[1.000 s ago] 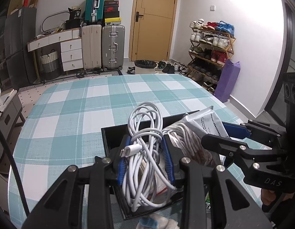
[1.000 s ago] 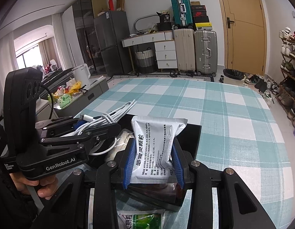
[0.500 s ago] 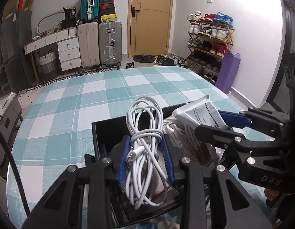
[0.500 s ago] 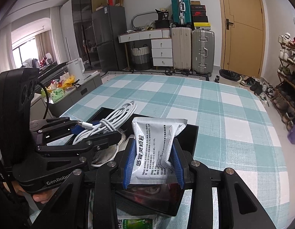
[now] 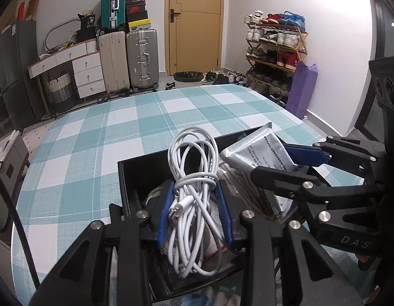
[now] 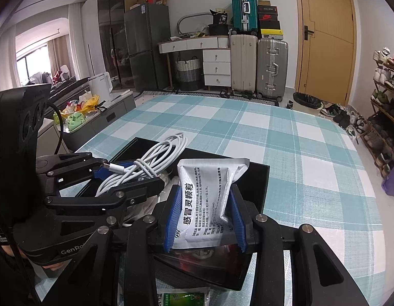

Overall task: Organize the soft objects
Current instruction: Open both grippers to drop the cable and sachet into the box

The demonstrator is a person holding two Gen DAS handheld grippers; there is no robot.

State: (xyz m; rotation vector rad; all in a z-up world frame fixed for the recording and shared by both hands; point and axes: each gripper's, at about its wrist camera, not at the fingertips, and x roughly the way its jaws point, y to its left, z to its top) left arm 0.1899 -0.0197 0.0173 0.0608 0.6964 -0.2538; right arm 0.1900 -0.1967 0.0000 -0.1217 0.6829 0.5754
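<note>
My left gripper (image 5: 195,211) is shut on a coiled white cable (image 5: 194,178) and holds it over the black box (image 5: 135,168) on the checked table. In the right wrist view the same left gripper (image 6: 135,176) and cable (image 6: 156,155) appear at the left. My right gripper (image 6: 204,219) is shut on a silver medicine sachet (image 6: 207,204) with black print, also above the black box (image 6: 258,186). From the left wrist view that sachet (image 5: 258,150) sits between the right gripper's (image 5: 286,163) blue pads. The box holds a striped cord bundle (image 5: 245,191) and other soft packets.
A green packet (image 6: 184,298) lies on the teal checked tablecloth (image 6: 286,137) near the front edge. Beyond the table stand suitcases (image 5: 130,58), white drawers (image 5: 87,74), a bin (image 5: 188,79), a shoe rack (image 5: 276,51) and a purple bag (image 5: 302,86).
Both grippers stayed over the box with their loads; the views shifted slightly, and the box and table now sit a little further back in frame.
</note>
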